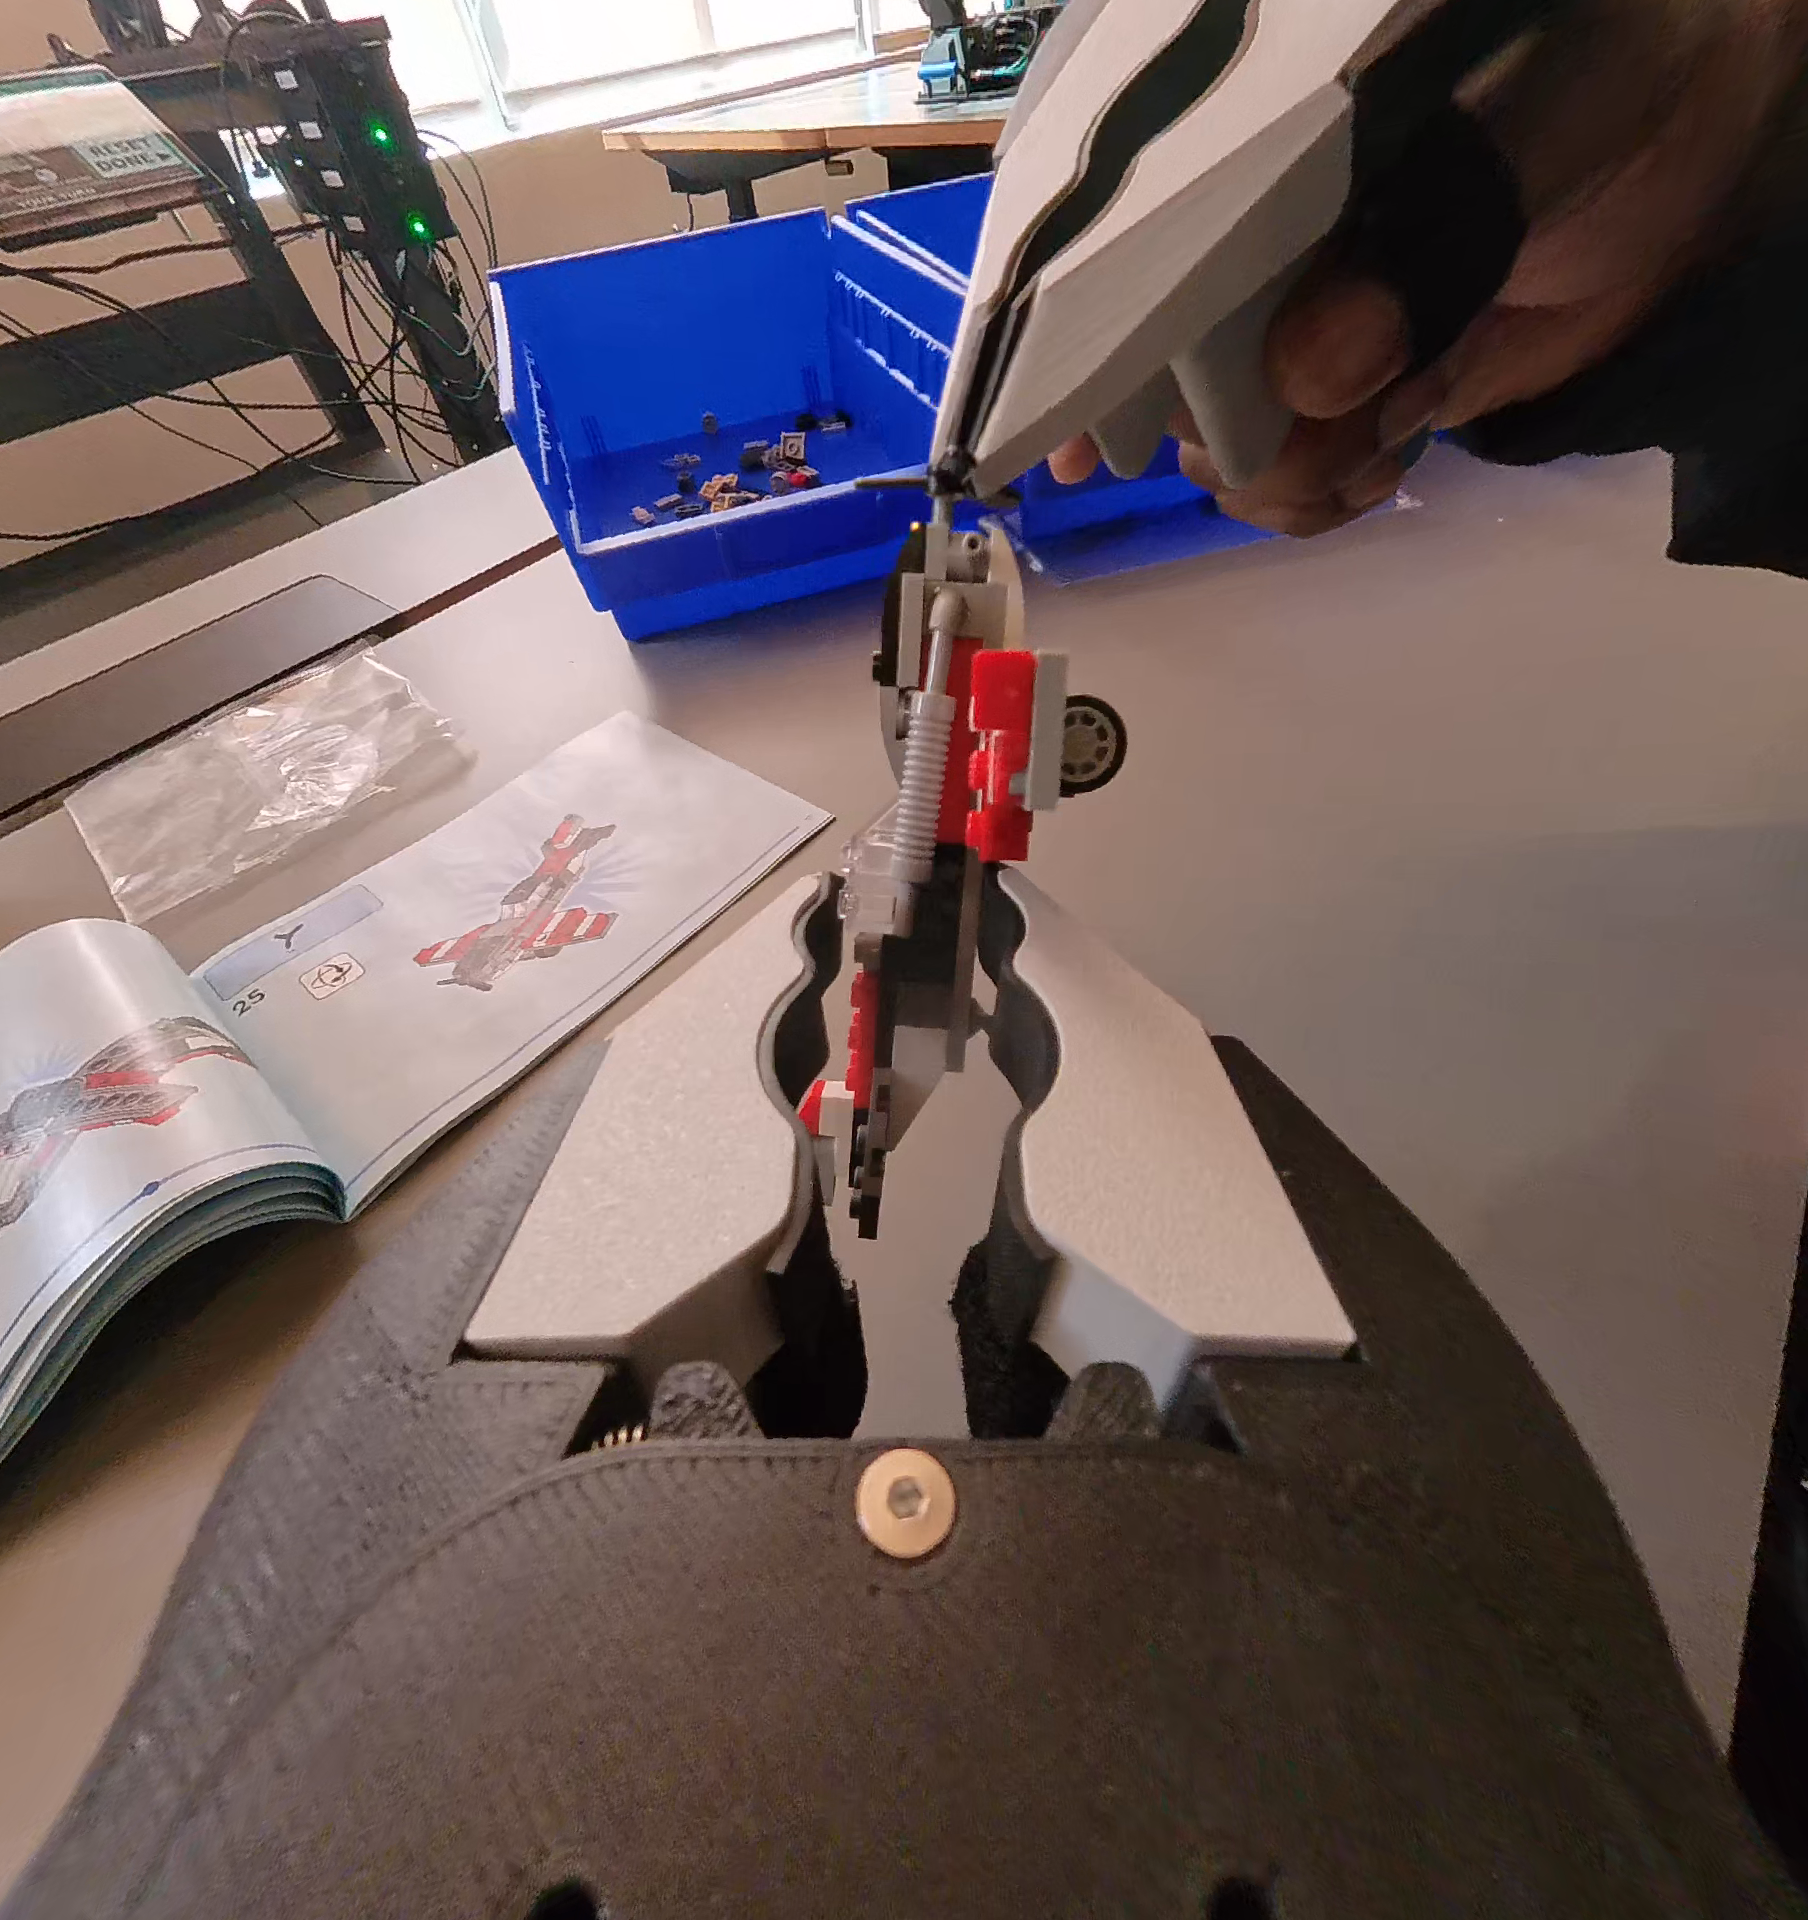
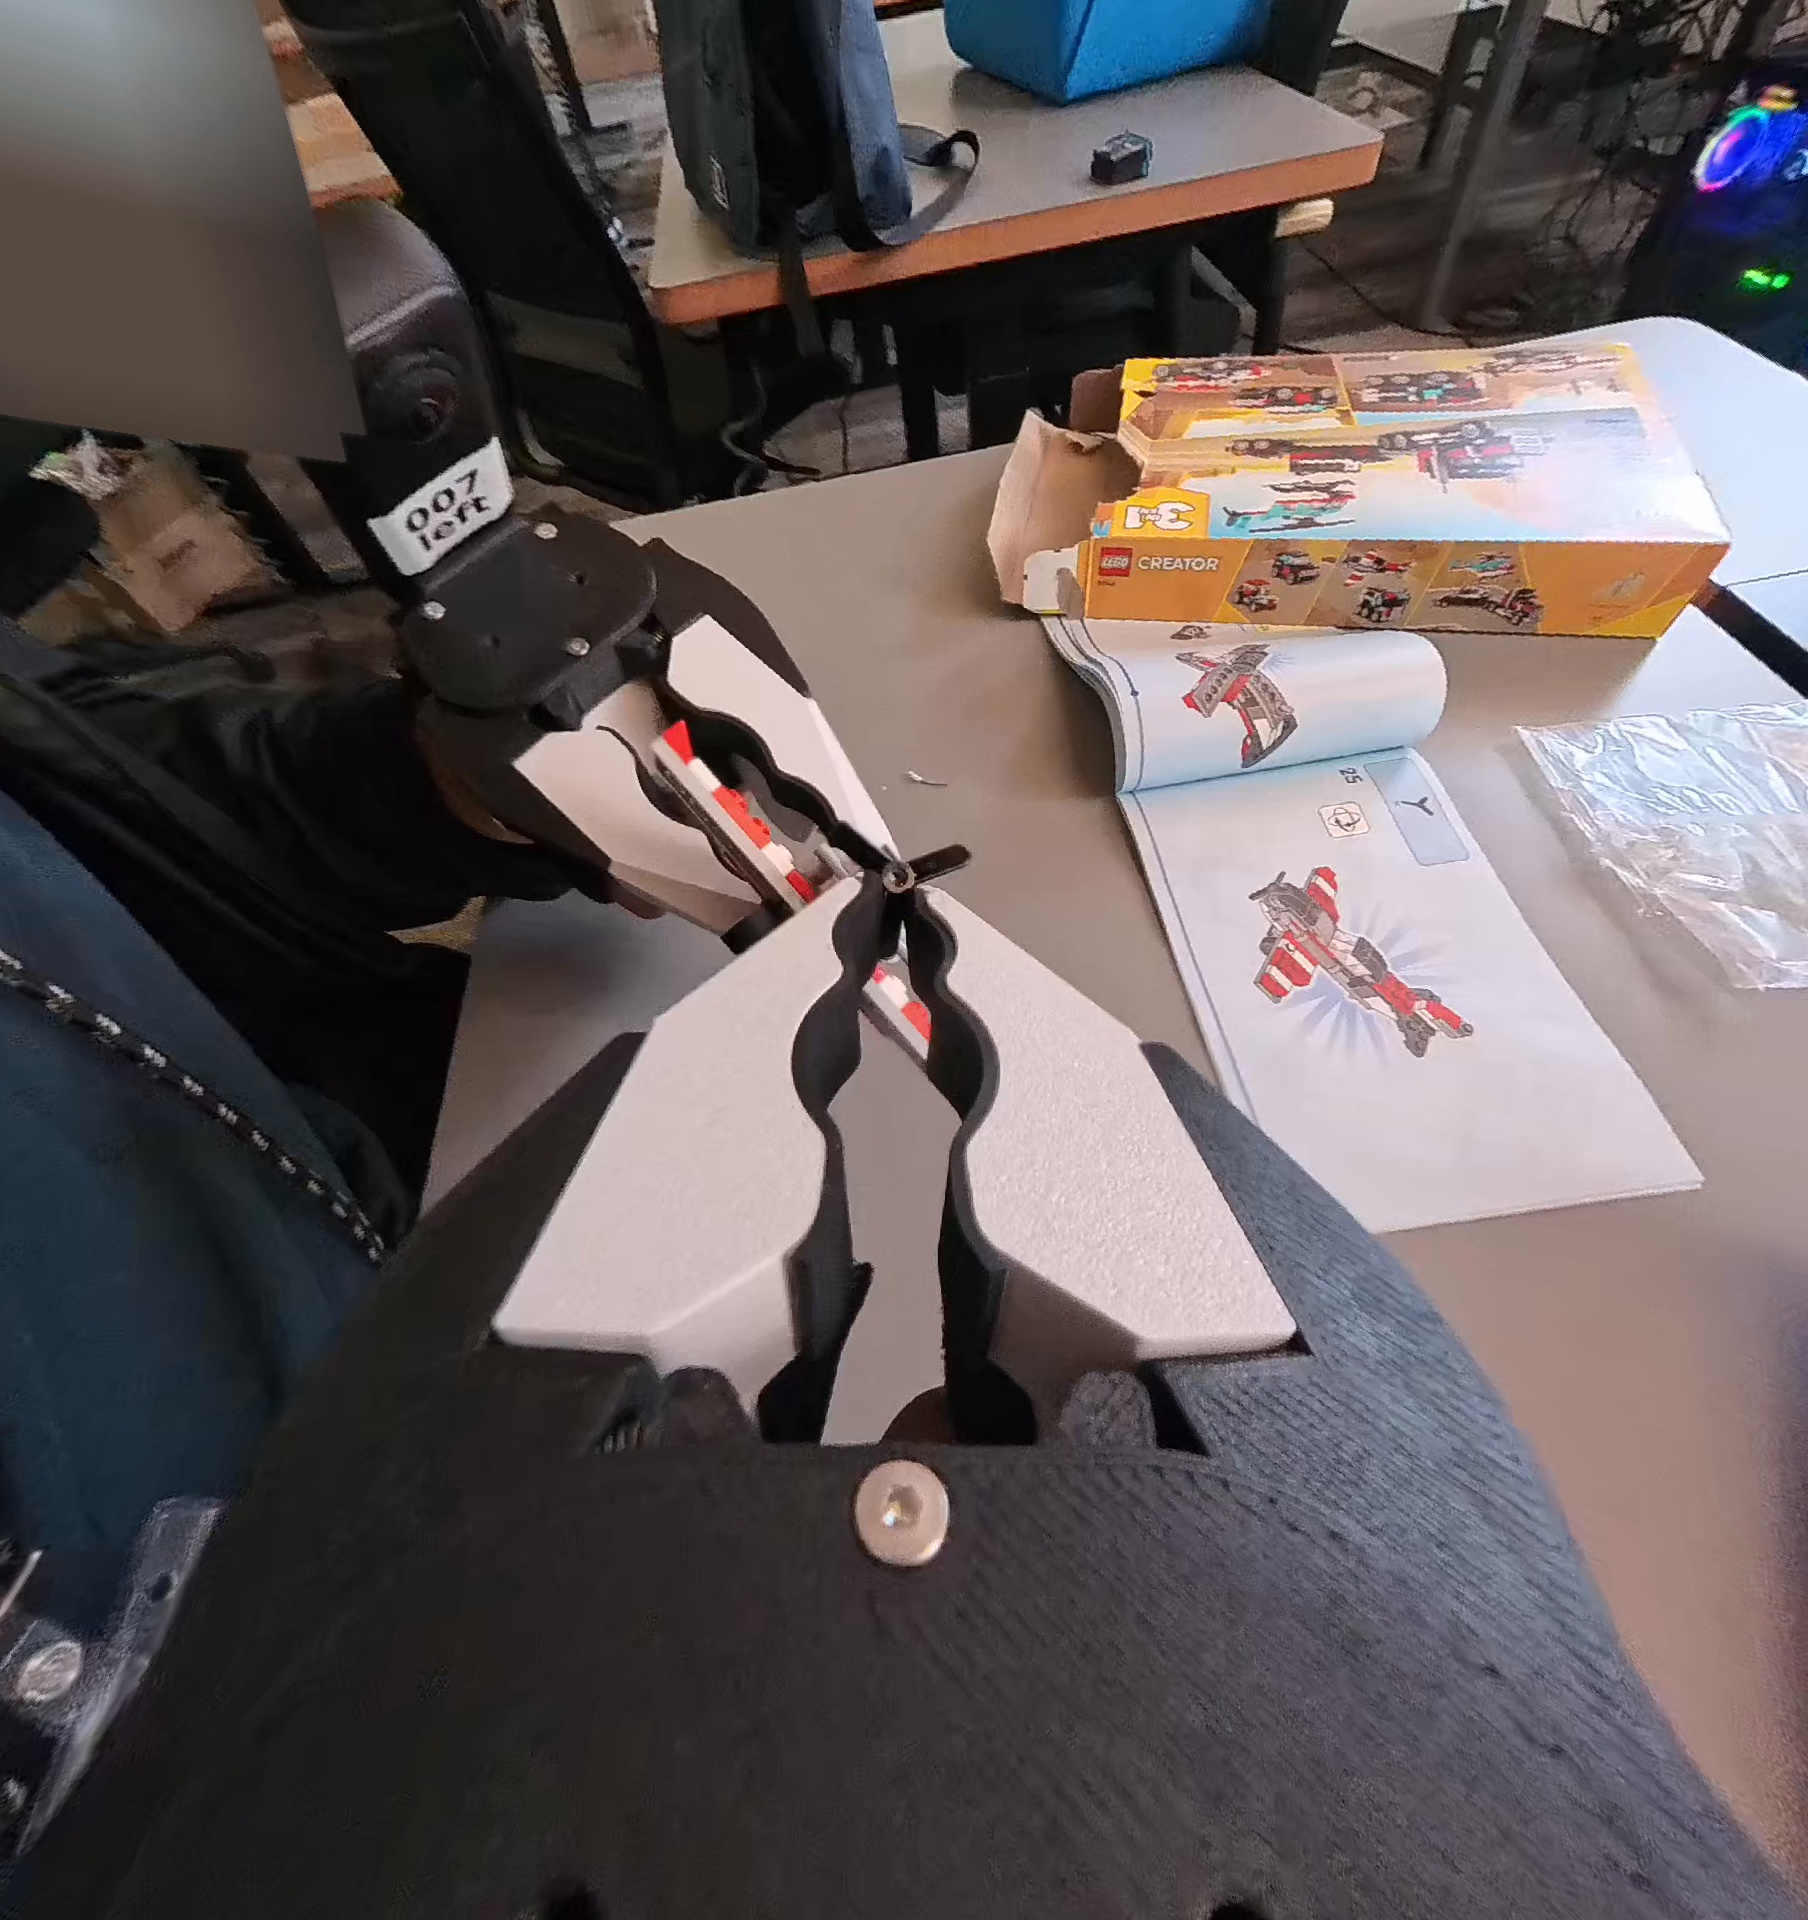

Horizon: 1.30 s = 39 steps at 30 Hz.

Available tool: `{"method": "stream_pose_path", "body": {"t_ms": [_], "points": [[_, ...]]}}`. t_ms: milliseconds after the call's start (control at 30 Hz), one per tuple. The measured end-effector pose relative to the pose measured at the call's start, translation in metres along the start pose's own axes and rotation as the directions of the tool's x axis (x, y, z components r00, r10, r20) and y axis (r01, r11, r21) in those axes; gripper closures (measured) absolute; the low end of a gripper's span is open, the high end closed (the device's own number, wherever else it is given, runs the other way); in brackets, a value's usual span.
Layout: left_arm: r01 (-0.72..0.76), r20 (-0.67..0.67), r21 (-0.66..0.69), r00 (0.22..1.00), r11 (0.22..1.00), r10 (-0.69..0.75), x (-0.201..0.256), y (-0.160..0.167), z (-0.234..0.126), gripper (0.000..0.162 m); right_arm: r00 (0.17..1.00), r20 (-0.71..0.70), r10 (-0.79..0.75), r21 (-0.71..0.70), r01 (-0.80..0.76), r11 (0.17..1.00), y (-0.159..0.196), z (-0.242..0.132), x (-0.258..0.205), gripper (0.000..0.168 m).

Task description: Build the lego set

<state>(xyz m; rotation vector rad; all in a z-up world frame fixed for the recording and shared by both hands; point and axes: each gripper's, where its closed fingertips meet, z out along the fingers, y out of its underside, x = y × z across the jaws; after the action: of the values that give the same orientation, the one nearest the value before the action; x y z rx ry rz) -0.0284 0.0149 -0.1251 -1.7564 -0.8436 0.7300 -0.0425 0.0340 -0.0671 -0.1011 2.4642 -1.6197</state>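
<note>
My left gripper [image 1: 915, 883] is shut on a red, grey and white lego plane model [image 1: 993, 748] and holds it upright above the grey table [image 1: 1399, 935], with a wheel on its right side. My right gripper [image 1: 957, 483] comes in from the upper right, with its tips at the model's top end. In the right wrist view, my right gripper [image 2: 895, 883] is shut on a small black propeller [image 2: 936, 860] at the model's nose. The left gripper [image 2: 806, 873] shows there too, with the model [image 2: 744, 816] between its fingers.
A blue bin [image 1: 671, 343] with several loose pieces stands at the back, with a second blue bin beside it. An open instruction booklet [image 1: 526, 935] and a clear plastic bag [image 1: 256, 769] lie on the left. The yellow lego box [image 2: 1399, 540] lies beyond the booklet [image 2: 1399, 1091]. Some 7 centimetres of space lies between my two pairs of fingers.
</note>
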Motion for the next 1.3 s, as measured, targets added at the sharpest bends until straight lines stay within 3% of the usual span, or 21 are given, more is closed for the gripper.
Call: {"method": "stream_pose_path", "body": {"t_ms": [200,1300], "points": [[0.008,-0.023,0.023,1.0,1.0,-0.008,0.0036,-0.004,-0.0008,0.136,0.993,0.094,0.069,0.05,-0.073,0.996,-0.0012,-0.0054,-0.0047,0.164],[-0.047,-0.009,0.005,0.999,0.999,0.047,0.0065,-0.0033,0.0006,0.137,0.992,0.11,0.066,0.071,-0.074,0.995,0.0024,-0.0075,-0.0073,0.164]]}}
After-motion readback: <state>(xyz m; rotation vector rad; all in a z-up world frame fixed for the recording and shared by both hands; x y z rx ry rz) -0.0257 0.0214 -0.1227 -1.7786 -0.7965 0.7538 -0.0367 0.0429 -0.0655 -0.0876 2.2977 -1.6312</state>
